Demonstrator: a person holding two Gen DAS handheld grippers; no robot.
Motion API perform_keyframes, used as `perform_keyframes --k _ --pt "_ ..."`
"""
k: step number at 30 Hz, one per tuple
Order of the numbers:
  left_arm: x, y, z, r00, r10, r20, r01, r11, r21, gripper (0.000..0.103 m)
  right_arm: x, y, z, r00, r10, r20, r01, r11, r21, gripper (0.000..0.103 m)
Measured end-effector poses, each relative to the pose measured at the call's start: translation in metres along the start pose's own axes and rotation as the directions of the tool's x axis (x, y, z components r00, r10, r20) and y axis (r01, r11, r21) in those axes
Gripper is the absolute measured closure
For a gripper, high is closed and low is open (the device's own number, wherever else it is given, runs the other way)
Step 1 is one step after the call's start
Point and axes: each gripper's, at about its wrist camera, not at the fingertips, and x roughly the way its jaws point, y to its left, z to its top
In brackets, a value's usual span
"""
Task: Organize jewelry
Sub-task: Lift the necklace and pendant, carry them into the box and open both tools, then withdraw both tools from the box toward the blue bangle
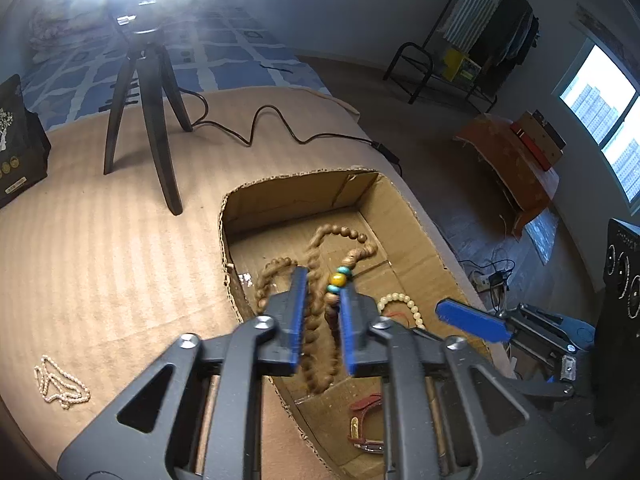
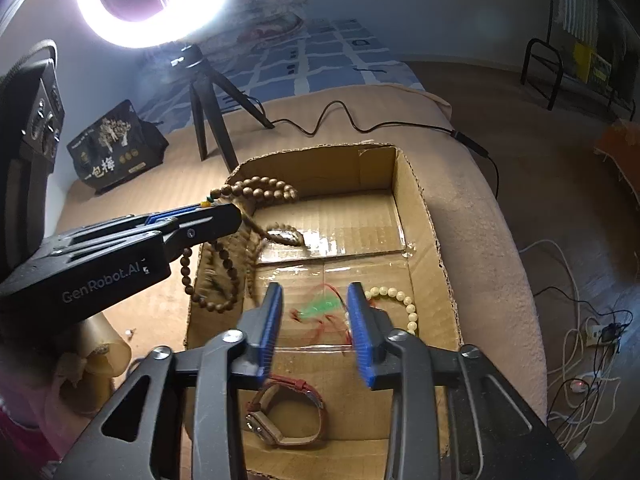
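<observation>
A long strand of brown wooden beads (image 1: 316, 320) is pinched between the blue pads of the left hand-held gripper (image 1: 323, 280), just below a yellow bead flanked by two turquoise ones. In the right wrist view the strand (image 2: 256, 188) is draped over the near-left wall of the cardboard box (image 2: 416, 208), with loops hanging both inside and outside it.

The right hand-held gripper (image 2: 314, 292) is held spread above the box floor, nothing between its pads; a blurred green piece with red cord (image 2: 320, 308) is seen beneath the gap. To its right a bracelet of pale round beads (image 2: 404, 304) lies on the box floor, and a watch with a red-brown leather strap (image 2: 288, 412) lies near the near wall.

The box is open-topped, of corrugated board with rough-cut edges and glossy tape across its floor. It rests on a tan ribbed blanket (image 1: 100, 260). A fine pale chain (image 1: 60, 380) lies on the blanket, well apart to the left. A black tripod (image 1: 148, 120) stands on the far side, its cable trailing right.
</observation>
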Motion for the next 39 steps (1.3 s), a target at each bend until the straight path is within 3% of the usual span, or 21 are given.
perform_keyframes --k 2,27,35,39 --pt "-0.002 0.000 -0.001 1.000 0.011 0.012 -0.011 1.000 0.002 0.070 0.000 -0.001 -0.001 1.000 -0.010 0.003 0.010 1.000 -0.002 0.050" --pt "-0.057 0.019 -0.015 0.994 0.086 0.065 -0.089 0.995 0.045 0.070 -0.016 0.007 -0.001 0.999 0.006 0.047 -0.006 1.000 0.005 0.050" --pt "-0.099 0.052 -0.025 0.988 0.130 0.082 -0.134 0.990 0.051 0.069 -0.027 0.033 -0.003 0.997 0.051 0.061 -0.048 0.997 -0.052 0.049" --pt "-0.121 0.077 -0.035 0.983 0.162 0.088 -0.166 0.985 0.039 0.059 -0.033 0.055 -0.009 0.995 0.082 0.060 -0.074 0.990 -0.116 0.049"
